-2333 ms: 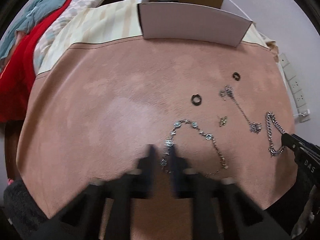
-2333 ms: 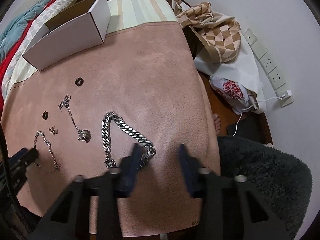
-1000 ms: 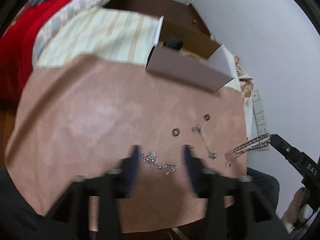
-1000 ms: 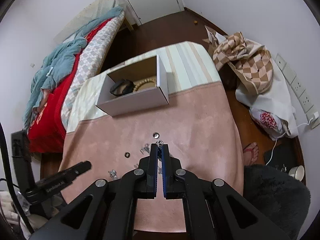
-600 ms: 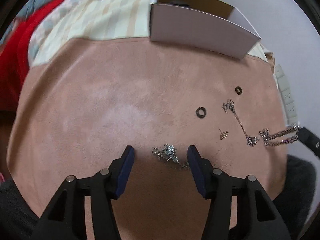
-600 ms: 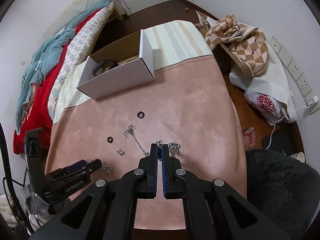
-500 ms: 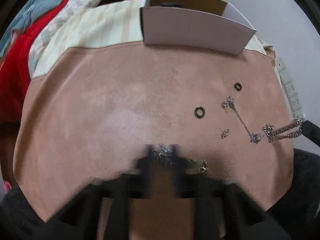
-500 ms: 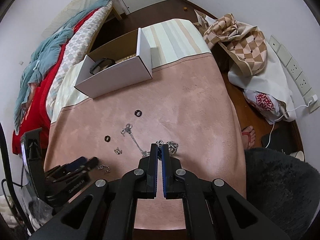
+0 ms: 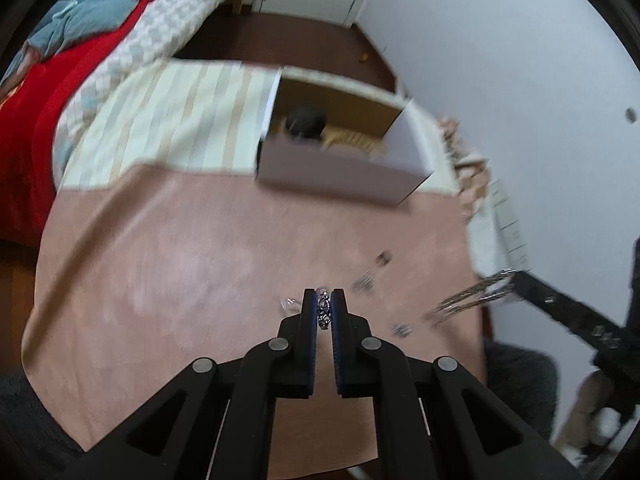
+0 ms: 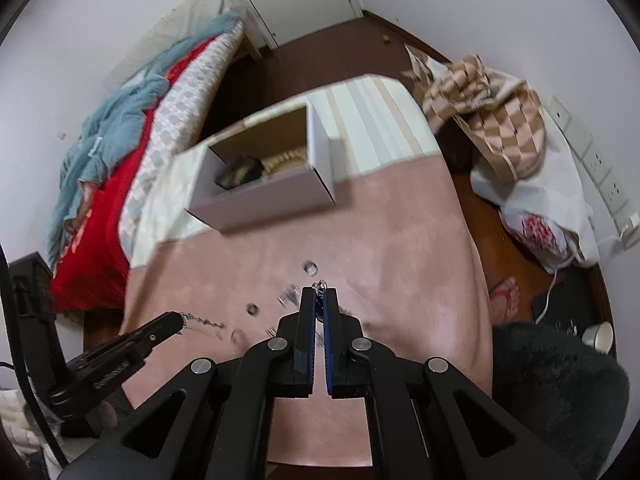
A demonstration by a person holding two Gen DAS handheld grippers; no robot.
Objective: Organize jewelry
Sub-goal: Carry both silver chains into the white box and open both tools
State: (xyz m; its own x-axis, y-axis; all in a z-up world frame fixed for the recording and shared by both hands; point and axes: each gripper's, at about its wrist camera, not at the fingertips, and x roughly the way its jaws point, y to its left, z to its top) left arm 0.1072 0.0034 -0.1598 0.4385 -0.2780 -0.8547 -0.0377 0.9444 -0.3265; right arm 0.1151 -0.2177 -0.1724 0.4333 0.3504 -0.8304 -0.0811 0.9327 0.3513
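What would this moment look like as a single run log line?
left gripper: shut on beaded bracelet | right gripper: shut on curb chain | box: open

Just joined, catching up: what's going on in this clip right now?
A person is sorting jewelry off a pink cloth with two handheld grippers. The left gripper has just closed on a thin ornate bracelet and holds it off the cloth. The right gripper is shut on a heavy curb chain, also lifted. Two rings and a few small pieces still lie on the cloth. The open white box beyond already holds some items.
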